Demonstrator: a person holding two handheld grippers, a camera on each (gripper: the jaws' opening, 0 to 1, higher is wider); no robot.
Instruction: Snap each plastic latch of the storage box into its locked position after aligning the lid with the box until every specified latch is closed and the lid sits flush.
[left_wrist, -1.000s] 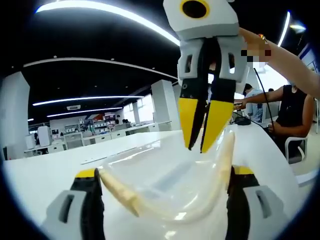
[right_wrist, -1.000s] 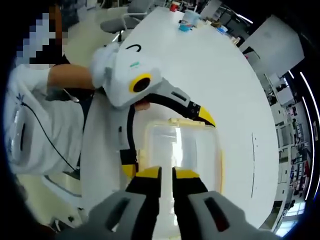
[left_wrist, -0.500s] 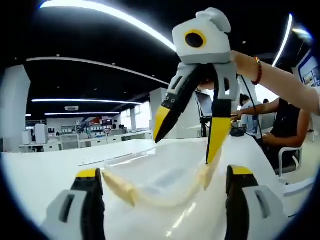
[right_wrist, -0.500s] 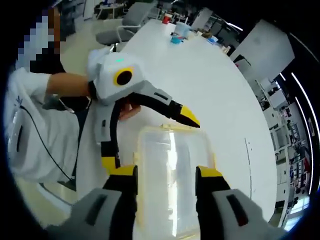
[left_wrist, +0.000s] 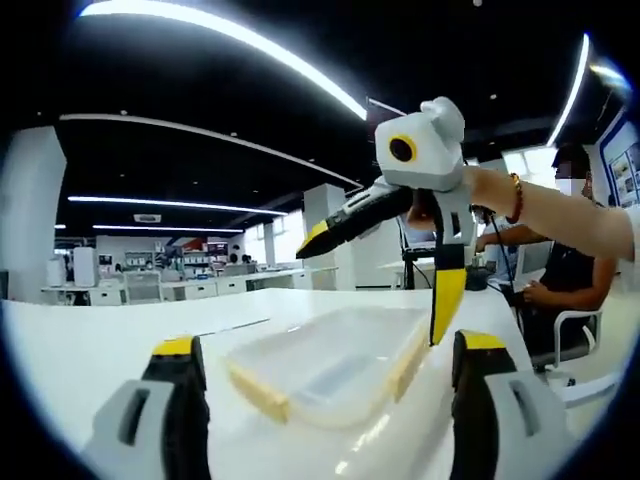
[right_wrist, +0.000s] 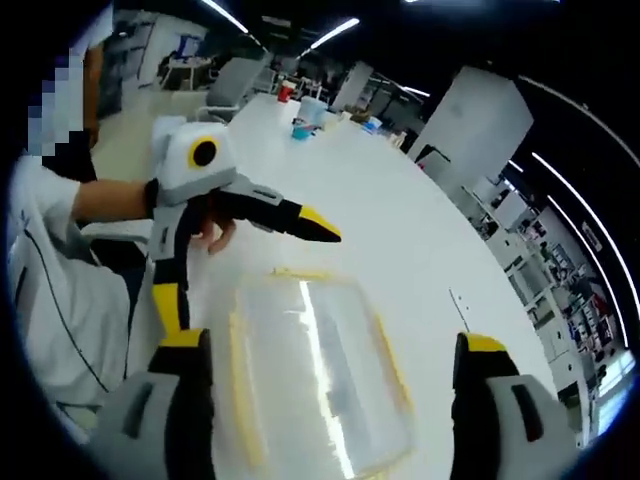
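Storage box (left_wrist: 330, 365), clear with yellow latches, is set on the white table (left_wrist: 80, 340). Left gripper (right_wrist: 245, 275) and right gripper (left_wrist: 385, 270) are spread wide above it, empty. Each latch is best pressed squarely, opposite ends paired.

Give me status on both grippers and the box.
Left gripper open, right gripper open, both off the box. Clear plastic storage box with yellow latches on the white table, lid on. Nothing in the way.
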